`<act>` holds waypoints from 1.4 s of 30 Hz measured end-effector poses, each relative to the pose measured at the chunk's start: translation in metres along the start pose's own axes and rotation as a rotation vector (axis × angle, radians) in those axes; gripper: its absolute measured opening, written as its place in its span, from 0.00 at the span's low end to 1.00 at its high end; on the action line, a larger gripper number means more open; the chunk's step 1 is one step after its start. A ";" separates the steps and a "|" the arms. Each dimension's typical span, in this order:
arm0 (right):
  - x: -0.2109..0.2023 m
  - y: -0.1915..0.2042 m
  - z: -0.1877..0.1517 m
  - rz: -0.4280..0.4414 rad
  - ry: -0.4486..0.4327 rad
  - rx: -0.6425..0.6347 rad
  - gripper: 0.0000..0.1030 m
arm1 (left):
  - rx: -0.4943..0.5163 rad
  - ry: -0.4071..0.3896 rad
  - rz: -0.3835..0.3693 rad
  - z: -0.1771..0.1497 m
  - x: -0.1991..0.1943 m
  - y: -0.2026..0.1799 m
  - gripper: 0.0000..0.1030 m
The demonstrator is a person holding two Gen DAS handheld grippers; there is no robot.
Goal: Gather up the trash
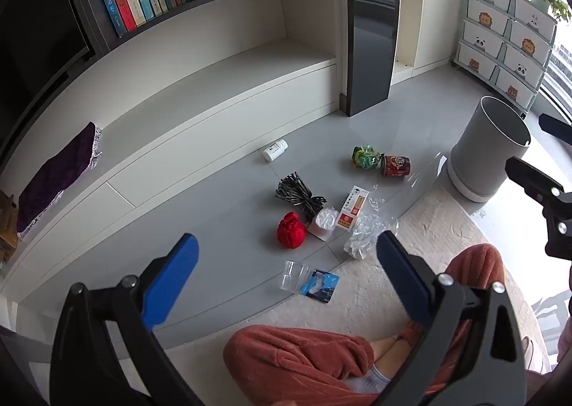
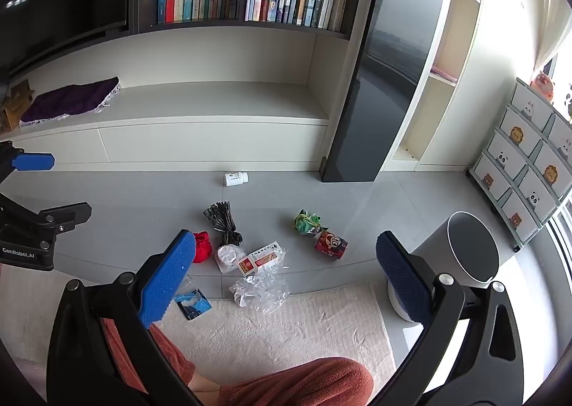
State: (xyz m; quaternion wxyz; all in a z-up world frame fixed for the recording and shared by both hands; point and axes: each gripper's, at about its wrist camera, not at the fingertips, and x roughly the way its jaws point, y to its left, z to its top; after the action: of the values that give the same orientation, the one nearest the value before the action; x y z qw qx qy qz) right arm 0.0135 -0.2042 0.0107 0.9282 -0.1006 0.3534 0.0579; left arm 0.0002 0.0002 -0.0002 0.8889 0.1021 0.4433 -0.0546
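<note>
Trash lies scattered on the grey floor: a red cloth ball [image 1: 291,230], a white cup [image 1: 324,223], a red-and-white box [image 1: 352,212], crumpled clear plastic [image 1: 368,236], a black-and-white cord bundle [image 1: 298,193], a red can [image 1: 394,166], a green wrapper [image 1: 365,157], a white bottle [image 1: 275,150], a clear cup [image 1: 295,275] and a blue packet [image 1: 320,286]. A grey bin [image 1: 488,148] stands at the right. My left gripper [image 1: 286,273] is open and empty above the trash. My right gripper [image 2: 286,273] is open and empty, with the plastic [image 2: 261,290] and bin [image 2: 464,252] below it.
A low white cabinet [image 1: 221,84] with a purple cloth [image 1: 57,173] runs along the back, under bookshelves. A dark glossy panel [image 1: 371,27] and a drawer unit [image 1: 507,38] stand at the right. A cream rug [image 2: 286,331] and the person's rust-red legs [image 1: 304,363] are near me.
</note>
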 end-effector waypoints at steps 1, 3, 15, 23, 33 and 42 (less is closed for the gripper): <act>0.000 0.000 0.000 0.000 0.001 -0.001 0.95 | -0.001 0.000 -0.002 0.000 0.000 0.000 0.96; 0.001 0.000 -0.001 0.001 0.002 0.000 0.95 | 0.002 0.000 -0.001 0.000 0.000 -0.001 0.96; 0.001 0.001 -0.001 -0.001 0.004 0.000 0.95 | -0.008 -0.006 -0.033 -0.003 -0.005 0.001 0.96; 0.003 0.002 -0.002 0.001 0.005 -0.001 0.95 | -0.009 -0.011 -0.034 -0.004 -0.006 0.000 0.96; 0.002 0.004 -0.001 0.002 0.008 -0.002 0.95 | -0.009 -0.011 -0.036 -0.003 -0.006 0.001 0.96; 0.006 0.003 -0.002 0.005 0.007 -0.002 0.95 | -0.009 -0.012 -0.036 -0.004 -0.006 0.001 0.96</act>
State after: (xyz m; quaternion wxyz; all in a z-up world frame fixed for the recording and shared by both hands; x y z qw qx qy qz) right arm 0.0162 -0.2019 0.0054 0.9267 -0.1006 0.3570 0.0603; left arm -0.0061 0.0018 0.0024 0.8909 0.0896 0.4398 -0.0693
